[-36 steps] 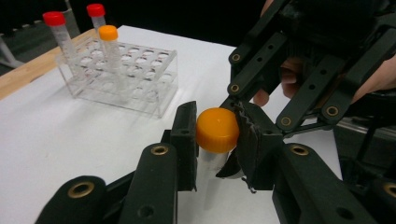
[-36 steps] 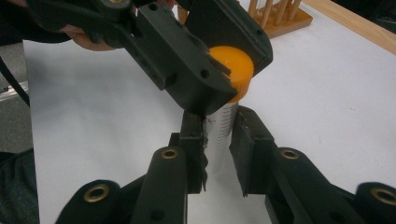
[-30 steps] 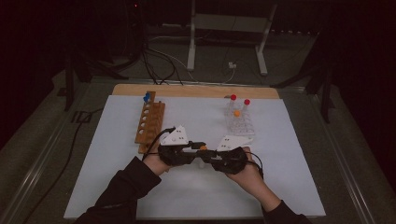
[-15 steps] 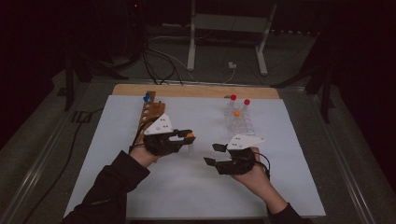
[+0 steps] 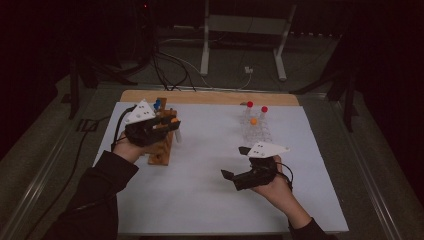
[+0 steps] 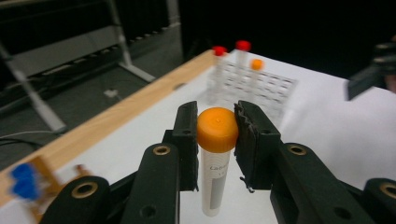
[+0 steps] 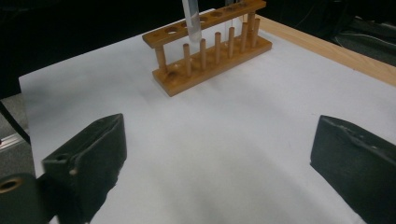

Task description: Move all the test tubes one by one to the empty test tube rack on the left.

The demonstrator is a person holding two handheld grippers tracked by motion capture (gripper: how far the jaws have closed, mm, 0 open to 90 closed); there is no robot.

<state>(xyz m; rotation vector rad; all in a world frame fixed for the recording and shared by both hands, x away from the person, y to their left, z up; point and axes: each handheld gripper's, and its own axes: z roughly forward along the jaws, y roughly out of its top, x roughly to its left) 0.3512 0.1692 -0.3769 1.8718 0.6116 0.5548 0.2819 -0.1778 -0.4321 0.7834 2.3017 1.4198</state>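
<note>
My left gripper is shut on a clear tube with an orange cap, gripping it just under the cap. It holds the tube upright above the near end of the wooden rack at the table's left. In the right gripper view the tube's lower end hangs over the wooden rack. My right gripper rests low at the table's right middle. Its jaws have just been opening and stand wide apart with only white table between them.
A clear plastic rack at the back right holds two red-capped tubes and one orange-capped tube. Blue-capped tubes stand at the wooden rack's far end. A wooden strip borders the white mat's far edge.
Both grippers met at the table's middle a second ago. The left one has carried the orange-capped tube left and up to the wooden rack. The right one's jaws have opened.
</note>
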